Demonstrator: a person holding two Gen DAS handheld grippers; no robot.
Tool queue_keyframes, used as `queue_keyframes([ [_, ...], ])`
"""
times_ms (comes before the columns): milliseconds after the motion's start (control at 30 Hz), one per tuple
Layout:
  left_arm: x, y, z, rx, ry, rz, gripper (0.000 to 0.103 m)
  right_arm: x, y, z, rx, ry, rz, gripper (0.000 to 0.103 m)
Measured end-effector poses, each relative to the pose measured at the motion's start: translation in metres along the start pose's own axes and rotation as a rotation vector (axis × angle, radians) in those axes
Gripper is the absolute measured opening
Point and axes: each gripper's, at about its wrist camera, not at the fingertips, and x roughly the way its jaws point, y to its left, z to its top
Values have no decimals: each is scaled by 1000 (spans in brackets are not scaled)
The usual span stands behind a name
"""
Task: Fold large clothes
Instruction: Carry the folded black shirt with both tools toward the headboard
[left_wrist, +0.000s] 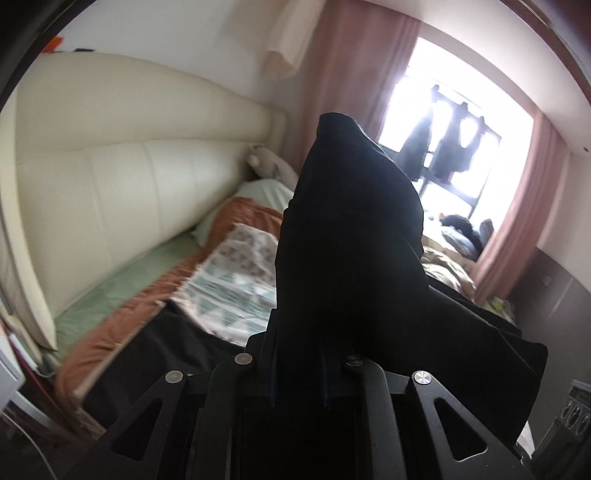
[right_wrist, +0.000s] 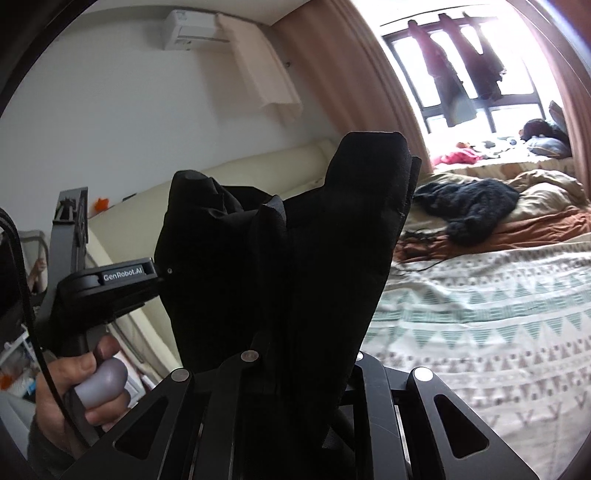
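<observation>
Left wrist view: left tongs (left_wrist: 334, 236) and right tongs (right_wrist: 332, 236) each clench black cloth (left_wrist: 351, 221), soft, limp, light; best gripped at edges

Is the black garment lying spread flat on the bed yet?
No. The black fabric garment is bunched and lifted, draped over both the left gripper and right gripper.

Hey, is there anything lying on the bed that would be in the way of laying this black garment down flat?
Partly. A dark knitted garment lies further back on the bed, on the beige and rust bedding. The patterned blanket nearer the black garment shows nothing lying on it.
</observation>
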Motion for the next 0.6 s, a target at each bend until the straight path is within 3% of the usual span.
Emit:
queue_keyframes([
  [300,-14,96,31,-49,-30,125,16,48,58,-8,-27,67,124,15],
  [600,1,148,38,-30,-5,255,16,97,83,-38,25,147,210,15],
])
